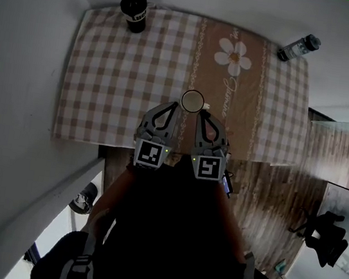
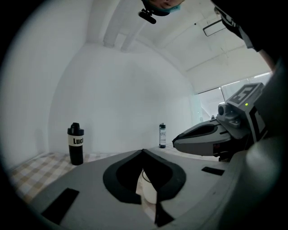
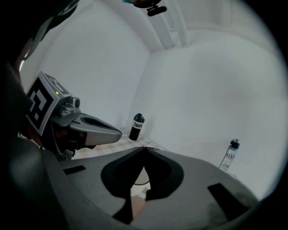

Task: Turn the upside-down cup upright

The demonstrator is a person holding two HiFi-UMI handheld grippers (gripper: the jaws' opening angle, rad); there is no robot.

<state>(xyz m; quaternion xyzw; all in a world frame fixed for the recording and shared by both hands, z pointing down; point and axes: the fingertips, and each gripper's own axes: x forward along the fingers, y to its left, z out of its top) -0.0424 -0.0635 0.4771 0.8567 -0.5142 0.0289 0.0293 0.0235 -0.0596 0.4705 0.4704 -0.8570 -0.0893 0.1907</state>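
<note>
A white cup (image 1: 192, 100) stands on the checked tablecloth (image 1: 118, 82) near the table's front edge; from above its round top shows as a pale disc with a dark ring. My left gripper (image 1: 175, 106) and right gripper (image 1: 202, 114) lie side by side just short of it, both shut and empty, with the cup between their tips. In the left gripper view the left gripper (image 2: 143, 150) has its jaws closed, and the cup (image 2: 148, 191) shows low through the opening behind them. Below the closed right gripper (image 3: 145, 148), the right gripper view shows the cup (image 3: 140, 177) in the same way.
A black bottle (image 1: 135, 11) stands at the cloth's far left corner and a clear bottle (image 1: 298, 47) at the far right corner. White walls close the left and far sides. Wooden floor (image 1: 282, 204) lies right of the table.
</note>
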